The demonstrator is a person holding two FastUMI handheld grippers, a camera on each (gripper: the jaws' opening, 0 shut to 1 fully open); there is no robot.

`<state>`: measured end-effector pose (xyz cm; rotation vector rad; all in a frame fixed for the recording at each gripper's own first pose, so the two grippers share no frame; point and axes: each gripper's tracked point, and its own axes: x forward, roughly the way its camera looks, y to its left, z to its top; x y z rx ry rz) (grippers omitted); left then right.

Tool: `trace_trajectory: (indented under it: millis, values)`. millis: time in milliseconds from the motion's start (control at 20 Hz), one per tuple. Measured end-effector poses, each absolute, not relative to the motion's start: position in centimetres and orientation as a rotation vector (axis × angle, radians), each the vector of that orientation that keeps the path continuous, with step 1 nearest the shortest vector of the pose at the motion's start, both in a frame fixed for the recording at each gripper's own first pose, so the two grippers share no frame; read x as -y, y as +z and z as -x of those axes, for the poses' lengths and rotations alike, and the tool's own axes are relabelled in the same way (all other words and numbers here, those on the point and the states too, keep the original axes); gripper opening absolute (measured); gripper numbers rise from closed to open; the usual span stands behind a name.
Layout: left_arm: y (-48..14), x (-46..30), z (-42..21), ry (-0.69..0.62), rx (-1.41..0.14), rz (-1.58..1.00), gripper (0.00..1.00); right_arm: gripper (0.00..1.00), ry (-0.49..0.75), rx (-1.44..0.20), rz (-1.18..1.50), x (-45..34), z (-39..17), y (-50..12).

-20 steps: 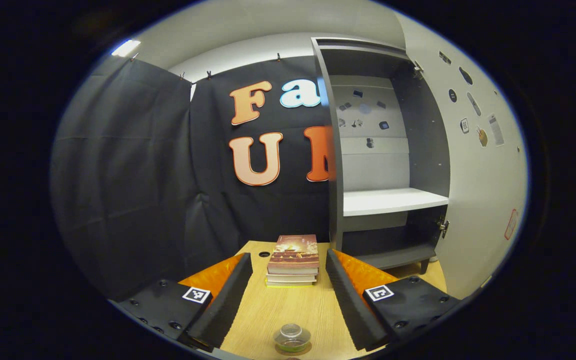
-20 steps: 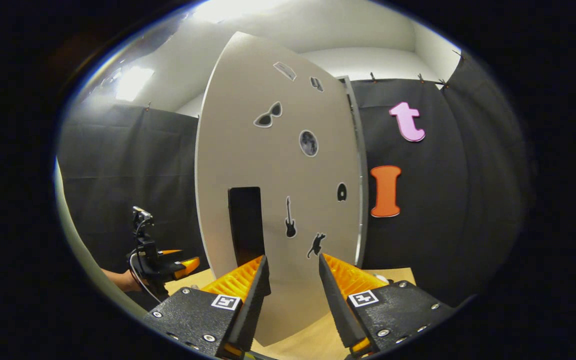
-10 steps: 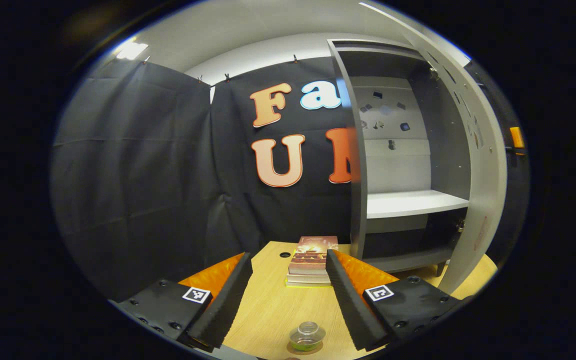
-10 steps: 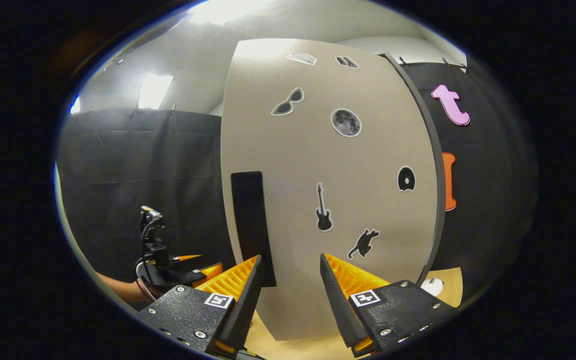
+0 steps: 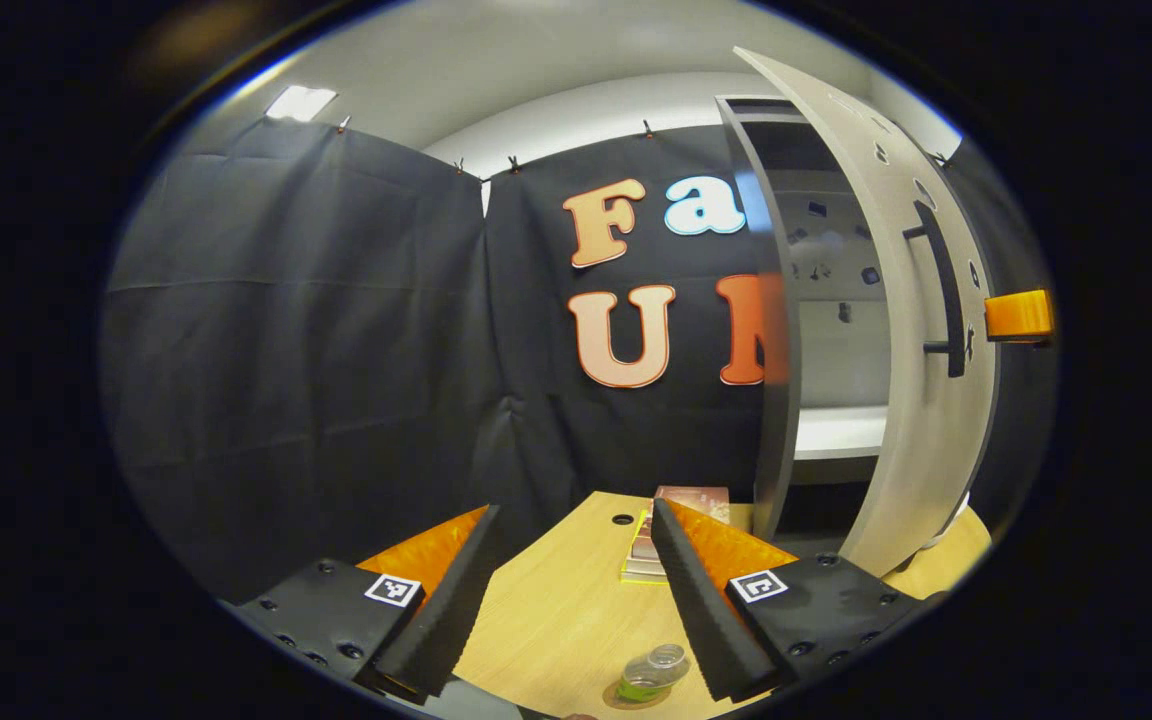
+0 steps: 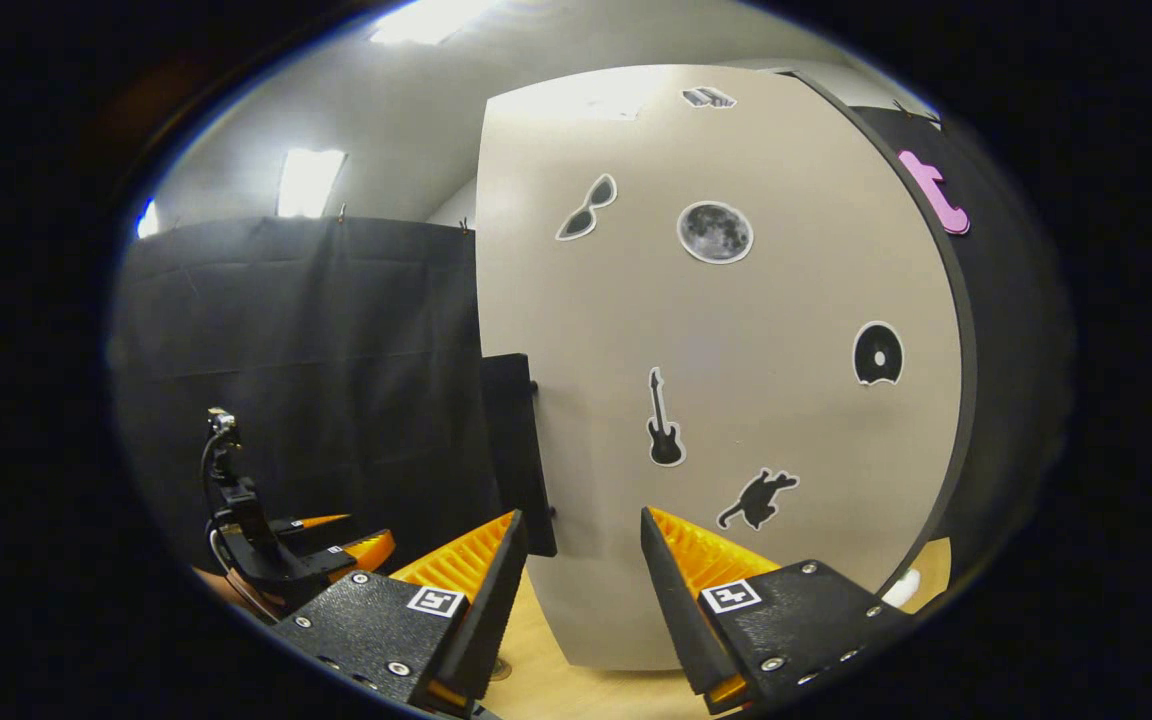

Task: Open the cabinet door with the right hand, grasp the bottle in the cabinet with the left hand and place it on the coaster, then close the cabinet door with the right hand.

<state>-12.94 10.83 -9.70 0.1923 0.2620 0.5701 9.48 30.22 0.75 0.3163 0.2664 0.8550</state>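
Note:
A small clear bottle (image 5: 652,671) with green inside stands on a round brown coaster (image 5: 624,697) on the wooden table (image 5: 556,620), just below my open left gripper (image 5: 574,510), whose fingers are empty. The grey cabinet (image 5: 774,400) has its pale door (image 5: 921,420) swung most of the way across, leaving a narrow gap onto a white shelf (image 5: 836,432). The door's black handle (image 5: 944,290) faces outward. My right gripper (image 6: 581,520) is open right at the door's (image 6: 736,400) stickered outer face, beside the handle (image 6: 516,450). One of its fingers (image 5: 1018,314) pokes out past the door.
A stack of books (image 5: 666,535) lies on the table by the cabinet's left side. The left gripper (image 6: 281,545) with its cable is at the lower left of the right gripper view. Black cloth walls close the booth behind and to the left.
The door has swung from wide open to nearly shut, with my right gripper following its outer face. The left gripper view has shifted left; the bottle stays on the coaster.

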Motion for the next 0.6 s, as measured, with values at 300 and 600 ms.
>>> trace_trajectory:
  millis: [300,600]
  values:
    - [-8.7,-11.7,13.0,0.590,-0.247,-0.230,0.96,0.74,0.810,-0.318,-0.306,-31.5,-10.8,-0.7]
    - [-8.4,-13.3,8.9,0.444,-0.239,-0.209,0.96,0.78,0.640,-0.316,-0.274,-31.9,-11.1,-0.6]
